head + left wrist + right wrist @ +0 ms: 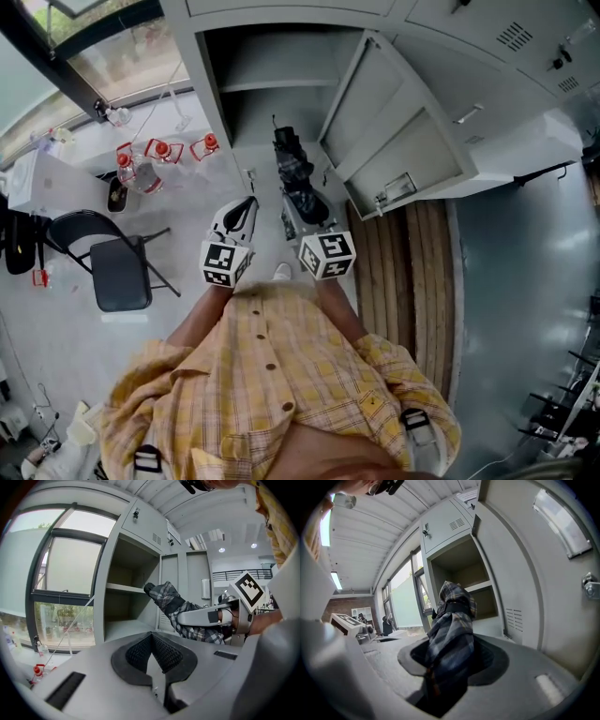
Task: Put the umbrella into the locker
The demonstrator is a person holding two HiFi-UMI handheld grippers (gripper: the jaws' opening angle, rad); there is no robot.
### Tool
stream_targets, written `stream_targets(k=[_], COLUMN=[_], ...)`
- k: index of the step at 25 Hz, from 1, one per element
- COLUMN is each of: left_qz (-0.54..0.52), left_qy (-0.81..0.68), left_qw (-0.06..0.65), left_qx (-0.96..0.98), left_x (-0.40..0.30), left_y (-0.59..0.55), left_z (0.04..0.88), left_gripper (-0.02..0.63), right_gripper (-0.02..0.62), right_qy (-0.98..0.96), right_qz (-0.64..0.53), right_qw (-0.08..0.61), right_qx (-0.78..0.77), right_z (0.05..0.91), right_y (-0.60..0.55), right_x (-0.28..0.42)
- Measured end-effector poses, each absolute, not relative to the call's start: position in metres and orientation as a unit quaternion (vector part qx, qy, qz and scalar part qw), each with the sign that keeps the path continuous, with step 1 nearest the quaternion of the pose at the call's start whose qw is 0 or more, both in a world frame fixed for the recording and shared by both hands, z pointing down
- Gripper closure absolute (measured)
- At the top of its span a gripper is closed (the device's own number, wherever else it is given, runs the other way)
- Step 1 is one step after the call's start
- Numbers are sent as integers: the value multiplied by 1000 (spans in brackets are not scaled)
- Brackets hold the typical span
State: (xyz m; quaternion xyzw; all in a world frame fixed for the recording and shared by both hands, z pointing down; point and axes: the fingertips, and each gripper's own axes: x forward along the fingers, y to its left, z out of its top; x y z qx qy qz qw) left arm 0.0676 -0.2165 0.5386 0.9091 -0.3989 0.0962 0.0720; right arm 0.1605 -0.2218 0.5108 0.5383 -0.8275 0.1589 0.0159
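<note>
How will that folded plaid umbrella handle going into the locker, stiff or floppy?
Probably stiff along its length: the umbrella juts straight out of the right claw without drooping. Its loose fabric looks soft and may snag on the locker edge. Roughly cylindrical, it could roll once laid down.

Head view steeply down; left and right gripper views toward locker (281, 56)

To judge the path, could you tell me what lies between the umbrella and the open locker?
Nothing: the stretch from the umbrella to the locker is bare, as the left gripper view shows.
</note>
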Motion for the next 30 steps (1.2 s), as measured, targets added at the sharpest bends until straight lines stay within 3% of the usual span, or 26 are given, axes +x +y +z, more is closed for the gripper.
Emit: stream_targets(k=[30], left_qz=[82], left_qy=[-371], left_qw=[93], left_qx=[920], left_x=[52], left_y=[-284], left_z=[551], left_gripper=[601], right_gripper=[414], right_qy=[-804], right_qz=[194], right_qw=[81], right_qx=[557], right_z=[544], right_y=[-312], right_x=[145])
